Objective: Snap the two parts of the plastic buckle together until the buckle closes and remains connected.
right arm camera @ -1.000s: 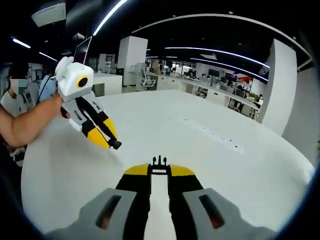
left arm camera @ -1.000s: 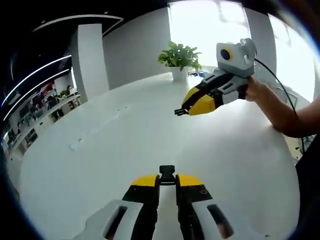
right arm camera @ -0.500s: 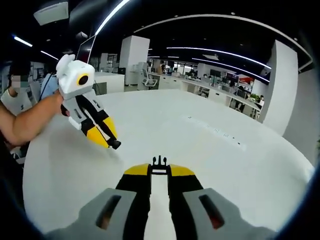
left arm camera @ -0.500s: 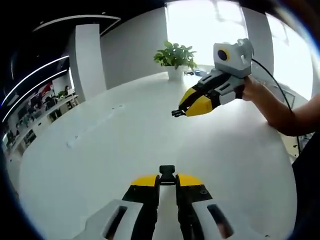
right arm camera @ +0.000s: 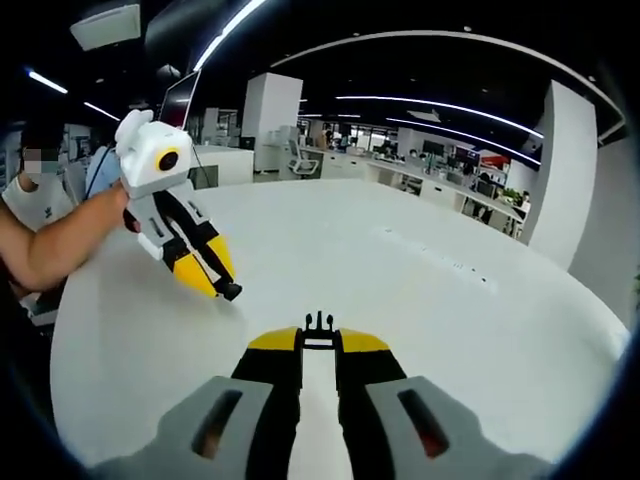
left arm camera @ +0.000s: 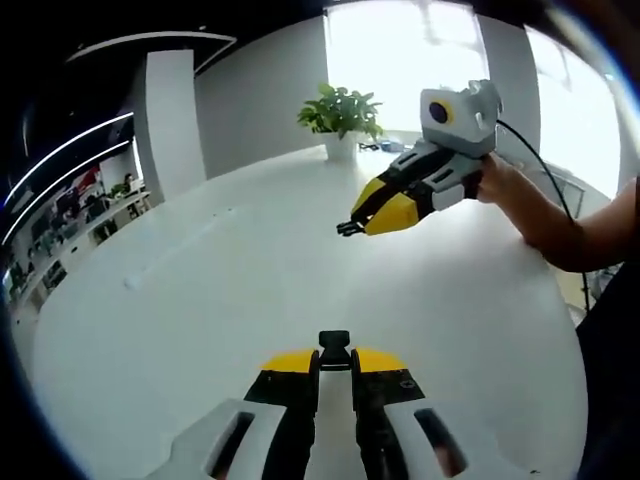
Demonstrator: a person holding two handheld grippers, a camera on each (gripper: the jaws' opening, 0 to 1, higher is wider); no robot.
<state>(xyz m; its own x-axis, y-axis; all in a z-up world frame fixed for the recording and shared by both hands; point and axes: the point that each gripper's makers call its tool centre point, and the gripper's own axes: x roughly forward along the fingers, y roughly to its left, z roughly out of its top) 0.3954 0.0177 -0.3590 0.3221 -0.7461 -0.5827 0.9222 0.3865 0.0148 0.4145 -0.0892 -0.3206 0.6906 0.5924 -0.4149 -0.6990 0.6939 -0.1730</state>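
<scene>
Above a white table (left arm camera: 200,290), each tool clamps a black buckle half.

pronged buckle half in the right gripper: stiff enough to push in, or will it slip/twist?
Likely stiff: the pronged buckle half juts straight from the right gripper, no droop. Twist looks possible, since just its base is pinched and it is small. The socket half in the left gripper looks equally rigid.

Ahead of the jaws, the bench (left arm camera: 230,270) looked smooth, white and matt, with a soft sheen from the window light. The socket half (left arm camera: 334,350) and the pronged half (right arm camera: 319,331) between the jaws looked like black plastic, faintly glossy. The jaw tips appeared yellow, smooth plastic over matt grey shells.
</scene>
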